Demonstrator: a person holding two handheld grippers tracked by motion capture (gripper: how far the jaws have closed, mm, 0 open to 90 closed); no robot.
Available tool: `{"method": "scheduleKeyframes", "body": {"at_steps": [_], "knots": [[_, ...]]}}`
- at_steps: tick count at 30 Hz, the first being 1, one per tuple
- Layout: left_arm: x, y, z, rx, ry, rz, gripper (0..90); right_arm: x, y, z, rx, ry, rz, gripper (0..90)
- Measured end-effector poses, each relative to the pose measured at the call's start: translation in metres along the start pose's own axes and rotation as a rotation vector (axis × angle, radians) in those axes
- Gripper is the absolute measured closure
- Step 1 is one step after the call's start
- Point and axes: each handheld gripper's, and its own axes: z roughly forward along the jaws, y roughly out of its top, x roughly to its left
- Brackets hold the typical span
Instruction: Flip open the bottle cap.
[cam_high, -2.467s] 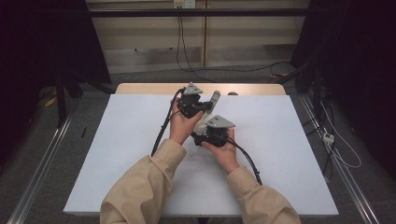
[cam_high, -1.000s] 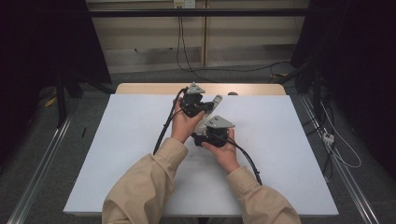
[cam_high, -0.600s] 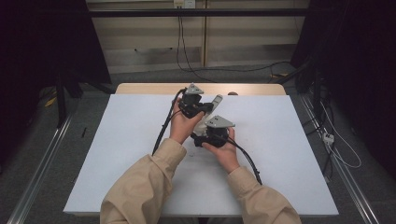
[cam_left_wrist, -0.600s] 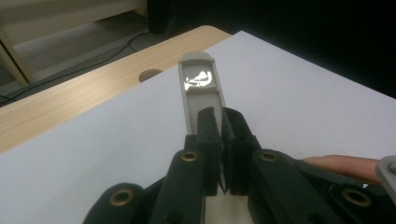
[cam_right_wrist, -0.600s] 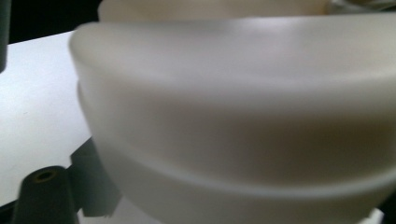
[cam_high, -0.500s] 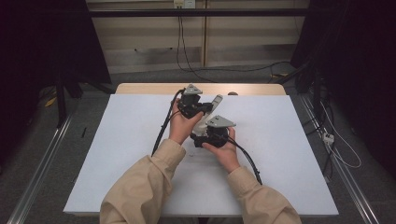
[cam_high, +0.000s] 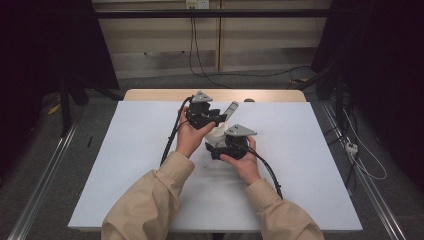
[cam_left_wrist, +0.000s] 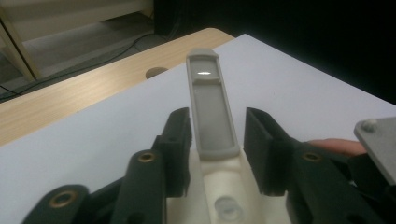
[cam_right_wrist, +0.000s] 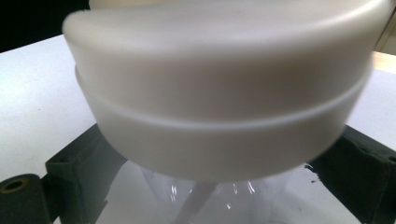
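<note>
A clear bottle (cam_right_wrist: 212, 198) with a wide white lid (cam_right_wrist: 219, 84) is held above the middle of the white table (cam_high: 125, 165). My right gripper (cam_right_wrist: 217, 186) is shut on the clear body just under the lid, one black jaw on each side. The left gripper (cam_left_wrist: 217, 123) meets the lid (cam_high: 216, 134) from the far side. Its jaws press the white lid base (cam_left_wrist: 219, 186) and flank a raised grey flip flap (cam_left_wrist: 210, 107) with a small gap each side. The flap (cam_high: 230, 109) points up and away. From the high view, the left gripper (cam_high: 216, 118) is just beyond the right gripper (cam_high: 218, 146).
A wooden strip (cam_high: 150, 95) with a round hole (cam_high: 248, 100) borders the table's far edge. Black cables trail from both grippers over the table (cam_high: 170, 140) and toward its front (cam_high: 270, 172). Dark curtains and floor rails surround the table.
</note>
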Motion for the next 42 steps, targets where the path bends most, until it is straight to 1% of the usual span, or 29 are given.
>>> {"method": "scheduleKeyframes", "body": {"at_steps": [2, 3, 4, 6, 8, 9, 10, 11, 13, 14, 15, 17, 19, 24, 25, 27, 28, 32, 34, 35, 36, 38, 40, 42], "knots": [[0.0, -0.001, -0.004, 0.003, 0.003, -0.006, 50.5, -0.001, 0.0, -0.002, 0.004, -0.001, -0.002, 5.4], [0.0, -0.001, -0.006, -0.001, 0.004, -0.004, 47.5, -0.001, 0.0, -0.004, 0.006, 0.0, 0.003, 5.3], [-0.001, -0.002, -0.008, -0.003, 0.005, -0.003, 45.3, -0.001, 0.0, -0.005, 0.011, 0.0, -0.002, 5.2], [-0.002, -0.003, -0.012, -0.003, 0.006, -0.009, 35.8, -0.001, -0.001, -0.008, 0.005, 0.002, -0.008, 5.4], [-0.003, -0.006, -0.016, 0.002, -0.003, -0.005, 33.9, -0.001, -0.003, -0.011, 0.008, 0.004, -0.004, 5.3], [-0.003, -0.008, -0.018, 0.01, -0.003, -0.005, 31.1, -0.002, -0.004, -0.013, 0.009, 0.003, -0.006, 5.2], [-0.002, -0.01, -0.021, 0.01, -0.002, -0.005, 27.4, -0.004, -0.004, -0.015, 0.015, 0.003, -0.004, 5.2], [-0.002, -0.012, -0.023, 0.0, -0.005, -0.007, 26.1, -0.005, -0.005, -0.017, 0.012, -0.001, 0.0, 5.2], [-0.001, -0.016, -0.029, -0.003, -0.016, -0.016, 24.0, -0.007, -0.004, -0.023, 0.014, -0.002, 0.011, 5.3], [-0.001, -0.019, -0.031, 0.001, -0.012, -0.01, 21.9, -0.008, -0.004, -0.025, 0.011, -0.002, 0.012, 5.6], [-0.001, -0.021, -0.034, 0.0, -0.014, -0.016, 20.4, -0.008, -0.004, -0.028, 0.009, 0.001, 0.011, 5.6], [0.0, -0.027, -0.039, -0.001, -0.023, -0.011, 18.5, -0.008, -0.005, -0.033, 0.011, 0.005, 0.002, 6.0], [0.001, -0.033, -0.043, 0.003, -0.025, -0.016, 16.7, -0.008, -0.005, -0.037, 0.017, 0.008, -0.005, 6.4], [0.005, -0.046, -0.055, -0.004, -0.044, -0.01, 13.5, -0.007, -0.008, -0.047, 0.015, 0.01, -0.004, 6.3], [0.005, -0.049, -0.057, -0.003, -0.046, -0.012, 13.5, -0.007, -0.009, -0.049, 0.013, 0.013, -0.004, 6.1], [0.007, -0.053, -0.061, 0.01, -0.049, -0.018, 10.2, -0.007, -0.01, -0.053, 0.014, 0.014, -0.006, 6.1], [0.008, -0.055, -0.063, 0.007, -0.052, -0.021, 9.5, -0.007, -0.01, -0.055, 0.014, 0.014, -0.006, 6.1], [0.01, -0.065, -0.07, 0.014, -0.06, -0.012, 9.1, -0.008, -0.013, -0.063, 0.018, 0.016, -0.004, 6.1], [0.011, -0.069, -0.073, 0.015, -0.059, -0.012, 8.5, -0.009, -0.014, -0.068, 0.01, 0.018, -0.005, 6.1], [0.012, -0.072, -0.075, 0.013, -0.066, -0.023, 8.2, -0.01, -0.014, -0.07, 0.011, 0.017, -0.004, 6.1], [0.014, -0.074, -0.076, 0.015, -0.069, -0.023, 8.2, -0.01, -0.015, -0.072, 0.011, 0.017, -0.008, 6.1], [0.016, -0.078, -0.079, 0.022, -0.067, -0.03, 8.2, -0.011, -0.017, -0.077, 0.012, 0.015, -0.013, 6.1], [0.018, -0.083, -0.082, 0.012, -0.066, -0.037, 8.2, -0.013, -0.019, -0.082, 0.013, 0.014, -0.018, 6.4], [0.02, -0.088, -0.085, 0.014, -0.061, -0.035, 8.2, -0.014, -0.021, -0.088, 0.013, 0.012, -0.019, 6.4]]}}
